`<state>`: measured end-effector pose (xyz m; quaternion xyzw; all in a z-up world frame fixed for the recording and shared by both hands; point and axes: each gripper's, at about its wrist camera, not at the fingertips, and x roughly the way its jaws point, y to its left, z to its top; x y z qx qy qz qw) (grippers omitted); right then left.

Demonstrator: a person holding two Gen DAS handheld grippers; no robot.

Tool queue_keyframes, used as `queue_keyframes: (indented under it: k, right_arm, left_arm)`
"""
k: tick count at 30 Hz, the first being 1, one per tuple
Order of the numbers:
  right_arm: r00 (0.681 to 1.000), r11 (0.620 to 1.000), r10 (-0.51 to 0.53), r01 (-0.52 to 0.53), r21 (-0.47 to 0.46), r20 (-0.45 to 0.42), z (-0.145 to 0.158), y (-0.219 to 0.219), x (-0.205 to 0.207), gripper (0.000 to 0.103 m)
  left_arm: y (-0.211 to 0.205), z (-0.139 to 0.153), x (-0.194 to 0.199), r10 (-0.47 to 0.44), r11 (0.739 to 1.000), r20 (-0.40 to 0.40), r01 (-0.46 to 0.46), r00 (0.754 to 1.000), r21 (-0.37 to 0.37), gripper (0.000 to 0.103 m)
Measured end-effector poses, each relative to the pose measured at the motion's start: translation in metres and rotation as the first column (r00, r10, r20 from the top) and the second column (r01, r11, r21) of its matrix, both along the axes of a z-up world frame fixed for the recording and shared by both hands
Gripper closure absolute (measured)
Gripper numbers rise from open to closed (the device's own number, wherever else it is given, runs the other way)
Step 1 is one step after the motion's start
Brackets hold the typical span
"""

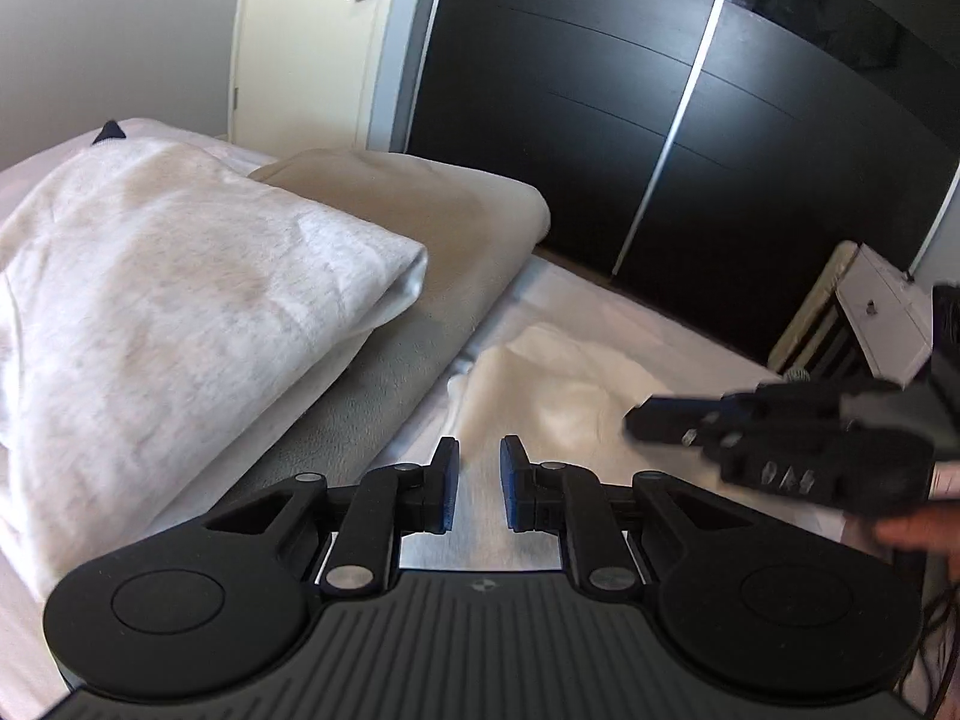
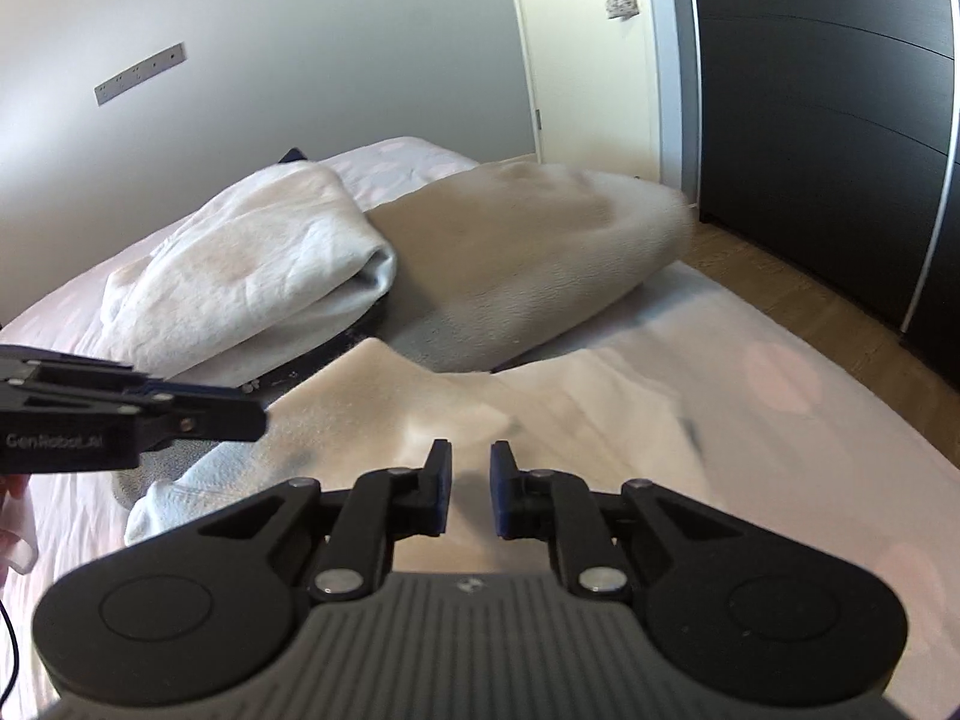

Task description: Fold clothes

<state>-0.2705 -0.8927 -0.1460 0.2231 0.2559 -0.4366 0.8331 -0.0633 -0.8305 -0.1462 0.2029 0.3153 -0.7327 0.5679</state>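
Observation:
A cream garment (image 1: 558,384) lies spread on the white bed sheet; in the right wrist view it (image 2: 420,402) stretches in front of my fingers. My left gripper (image 1: 479,483) is open and empty above the sheet at the garment's near edge. My right gripper (image 2: 470,489) is open and empty, hovering over the garment. Each gripper shows in the other's view: the right one (image 1: 636,420) at the right, the left one (image 2: 258,414) at the left. A folded pale grey garment (image 1: 180,312) rests on a folded beige blanket (image 1: 444,240).
The bed sheet (image 2: 750,420) runs right to the mattress edge, with wooden floor (image 2: 780,276) beyond. A dark sliding wardrobe (image 1: 660,120) stands behind the bed. A white door (image 2: 582,60) and grey wall are at the back. A white nightstand (image 1: 888,312) is at the right.

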Motion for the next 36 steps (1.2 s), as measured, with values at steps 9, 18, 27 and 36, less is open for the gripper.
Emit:
queue_keyframes:
  k: [9,18,27,36]
  right_arm:
    - [0.998,0.994,-0.064,0.063,0.089,0.007,-0.043,-0.032,-0.005,0.095]
    - [0.997,0.995,-0.055,0.059,0.078,-0.050,-0.035,-0.026,0.000,0.095]
    - [0.996,0.998,0.056,-0.057,-0.011,-0.072,0.007,0.057,-0.009,0.090]
    - [0.998,1.000,0.011,-0.013,-0.027,-0.065,0.040,0.165,-0.026,0.061]
  left_arm:
    - [-0.042,-0.055,0.017,0.063,0.993,-0.110,-0.051,0.992,0.108,0.090]
    - [-0.033,-0.040,0.015,0.058,0.993,-0.058,-0.051,0.997,0.103,0.086]
    - [0.045,0.007,0.019,0.023,0.999,0.043,-0.025,0.999,0.025,0.086]
    - [0.131,0.035,-0.014,0.057,0.998,0.127,-0.058,0.990,0.001,0.083]
